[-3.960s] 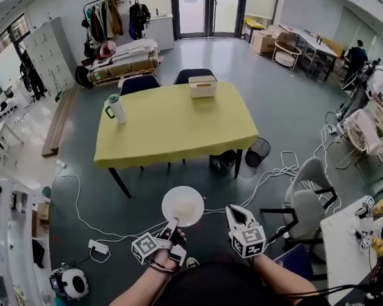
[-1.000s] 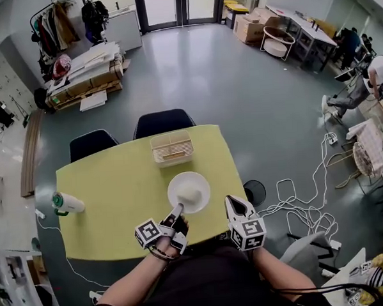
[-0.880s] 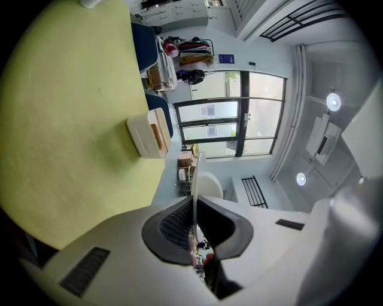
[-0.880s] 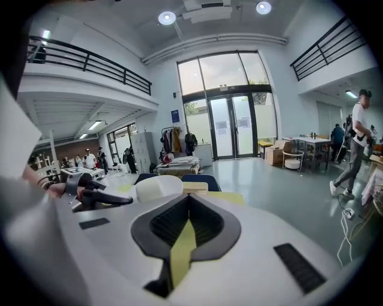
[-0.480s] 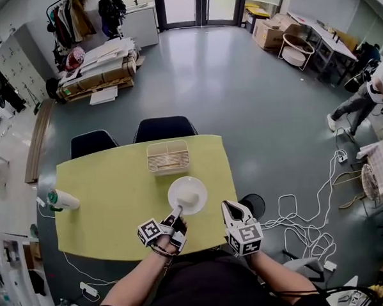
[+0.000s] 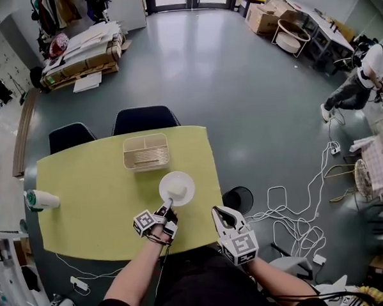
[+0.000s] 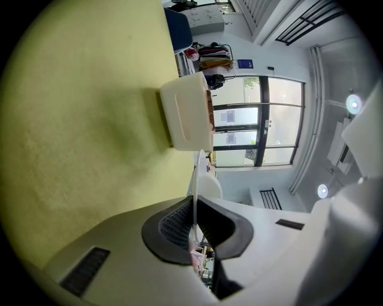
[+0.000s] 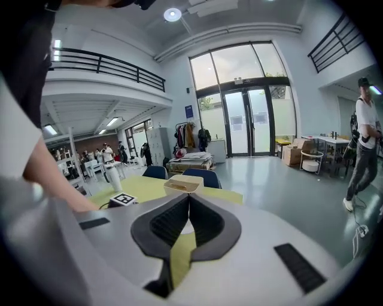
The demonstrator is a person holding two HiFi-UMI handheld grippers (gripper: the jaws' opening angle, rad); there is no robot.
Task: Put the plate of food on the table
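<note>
White round plate (image 6: 179, 180) with a pale lump of food (image 6: 175, 193) on it sits over the right part of the yellow-green table (image 6: 92, 205) in the head view, just this side of a beige compartmented tray (image 6: 145, 151); the left gripper (image 6: 166, 210) pinches its near rim, so the plate lies straight ahead of those jaws, away from the person; the right gripper (image 6: 220, 213) hangs to the plate's right, near it but apart, at the table's near right corner; the left hand is plainly the one that must finish the job; a white bottle with a green band (image 6: 40, 200) is well apart at the far left of the table.

Left gripper view, rolled on its side: the jaws are pressed onto the thin white rim, seen edge-on as a pale line running out from between the pads; the tablecloth fills the left of the picture, close by; whether the plate's underside touches it I cannot tell, and the coming release turns on that gap.

Right gripper view: the jaws are pressed together with nothing between them, only tablecloth showing below the pads; it shows the tray from the side, which the head view does not; the plate does not show here.
</note>
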